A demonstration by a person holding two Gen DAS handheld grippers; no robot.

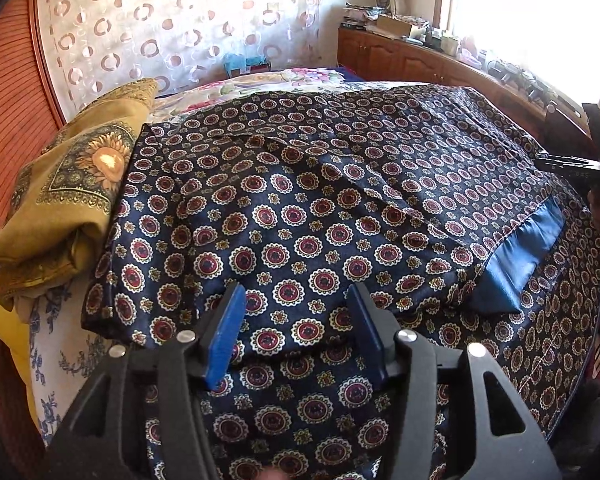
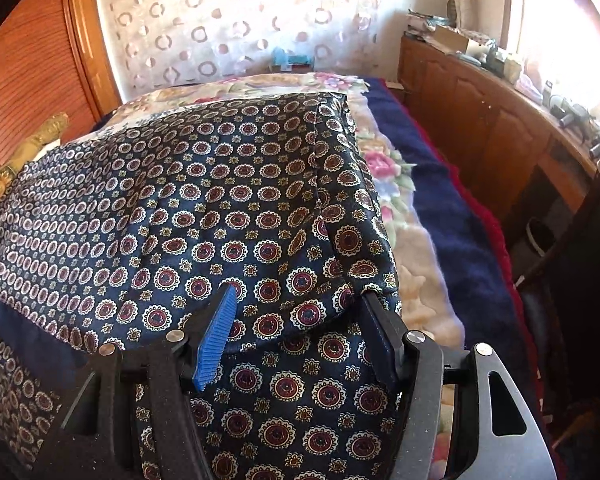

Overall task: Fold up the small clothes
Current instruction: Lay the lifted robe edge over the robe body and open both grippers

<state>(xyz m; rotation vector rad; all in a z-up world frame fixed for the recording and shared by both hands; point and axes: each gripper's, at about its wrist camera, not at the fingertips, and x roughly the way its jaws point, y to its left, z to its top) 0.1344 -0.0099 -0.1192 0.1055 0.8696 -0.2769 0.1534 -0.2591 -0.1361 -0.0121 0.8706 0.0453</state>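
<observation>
Down low in the left wrist view, the left gripper [image 1: 296, 322] has its blue pads spread apart over the navy patterned garment [image 1: 300, 208], with the folded edge of the cloth lying between them and neither pad pressing on it. The right gripper [image 2: 300, 320] likewise stands wide over the same garment's right end; its right finger [image 2: 380, 336] sits at the cloth's edge, though whether it touches cannot be told. The garment, satin-like with red and white medallions, is spread across the bed, one layer folded over another, and a plain blue lining strip [image 1: 520, 256] shows along the fold near its right side.

Just beside the garment's left edge lies a crumpled mustard scarf [image 1: 68, 200] with a sunflower print, partly resting on a white sheet with blue flowers [image 1: 56, 360]. Beyond the garment, a floral blanket [image 2: 384, 168] covers the bed, with a dark blue plush border [image 2: 452, 216] running along its right side. A wooden cabinet [image 2: 492, 120] stands to the right under the bright window, its top crowded with boxes and small items. A sheer curtain [image 1: 172, 32] with ring shapes hangs behind the bed.
</observation>
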